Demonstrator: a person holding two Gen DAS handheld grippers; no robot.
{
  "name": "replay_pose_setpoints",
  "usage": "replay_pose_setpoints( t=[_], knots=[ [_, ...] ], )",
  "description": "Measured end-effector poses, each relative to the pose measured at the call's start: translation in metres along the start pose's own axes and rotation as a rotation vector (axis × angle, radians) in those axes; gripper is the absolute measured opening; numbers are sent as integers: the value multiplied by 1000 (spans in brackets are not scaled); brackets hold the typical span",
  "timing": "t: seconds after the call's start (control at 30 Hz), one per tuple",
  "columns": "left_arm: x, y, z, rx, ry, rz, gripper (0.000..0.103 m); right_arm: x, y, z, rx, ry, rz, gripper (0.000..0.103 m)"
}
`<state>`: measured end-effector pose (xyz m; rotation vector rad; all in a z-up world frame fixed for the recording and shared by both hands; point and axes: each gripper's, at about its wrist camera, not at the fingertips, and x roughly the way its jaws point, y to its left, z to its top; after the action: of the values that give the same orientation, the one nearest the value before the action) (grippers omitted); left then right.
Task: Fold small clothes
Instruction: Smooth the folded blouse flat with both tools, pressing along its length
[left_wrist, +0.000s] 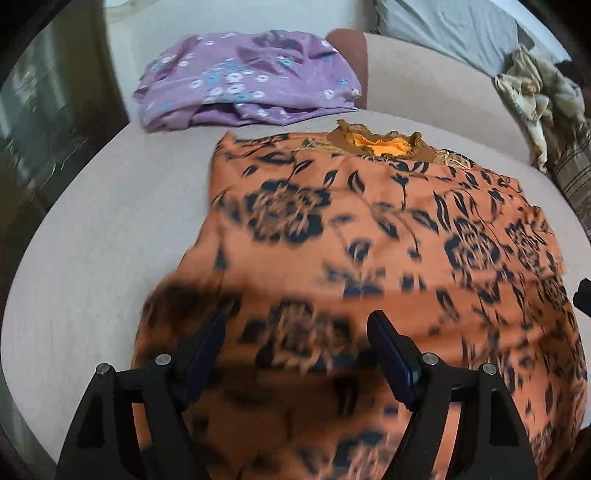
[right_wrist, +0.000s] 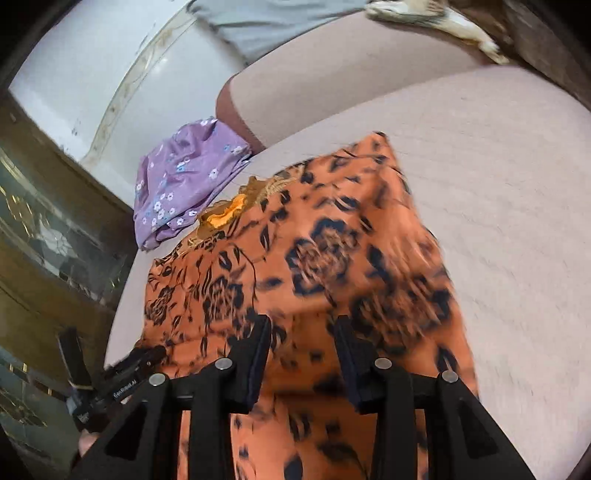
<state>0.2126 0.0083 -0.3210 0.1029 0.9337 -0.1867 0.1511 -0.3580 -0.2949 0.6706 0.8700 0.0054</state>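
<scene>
An orange garment with black flowers (left_wrist: 369, 229) lies spread on a pale pink cushion (left_wrist: 92, 240), its brown and yellow neckline (left_wrist: 380, 146) at the far end. My left gripper (left_wrist: 299, 315) hovers over the garment's near left part, jaws wide open, nothing pinched. The right wrist view shows the same garment (right_wrist: 314, 258) under my right gripper (right_wrist: 303, 321), whose jaws stand partly apart with cloth showing in the gap and no pad pressing on it. The left gripper (right_wrist: 122, 373) shows at the garment's left edge. Both views are blurred by motion.
A folded purple flowered cloth (left_wrist: 240, 81) lies beyond the garment at the cushion's far left (right_wrist: 181, 177). A grey sheet (left_wrist: 443, 26) and a crumpled beige cloth (left_wrist: 528, 96) sit at the back right. Bare cushion (right_wrist: 498, 221) stretches to the right. Dark glossy furniture (right_wrist: 37, 240) borders the left.
</scene>
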Motion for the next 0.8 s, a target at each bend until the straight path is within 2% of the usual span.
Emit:
replay_pose_setpoints(
  t=[0.1, 0.17, 0.27, 0.37, 0.4, 0.47, 0.53, 0.8],
  knots=[
    [-17, 6, -26, -10, -18, -2, 80, -23, -10, -25, 25, 2, 19, 40],
    [-22, 6, -38, -4, -15, -30, 80, -34, -8, -44, 0, 13, 14, 40],
    [-30, -2, -57, 47, -17, -20, 80, -39, -10, -73, -5, 63, -7, 40],
    [-38, -16, -76, 125, -15, 17, 85, -29, -16, -98, 35, 152, -51, 40],
    [-43, -18, -82, 138, -19, 21, 86, -32, -16, -104, 32, 146, -55, 40],
    [-47, -18, -91, 138, 0, 3, 89, -38, -11, -111, 11, 142, -64, 44],
    [-50, -12, -101, 111, 13, -4, 99, -42, -12, -120, 14, 147, -45, 48],
    [-51, -13, -111, 104, 11, 22, 103, -52, -25, -135, 86, 156, 13, 48]
  ],
)
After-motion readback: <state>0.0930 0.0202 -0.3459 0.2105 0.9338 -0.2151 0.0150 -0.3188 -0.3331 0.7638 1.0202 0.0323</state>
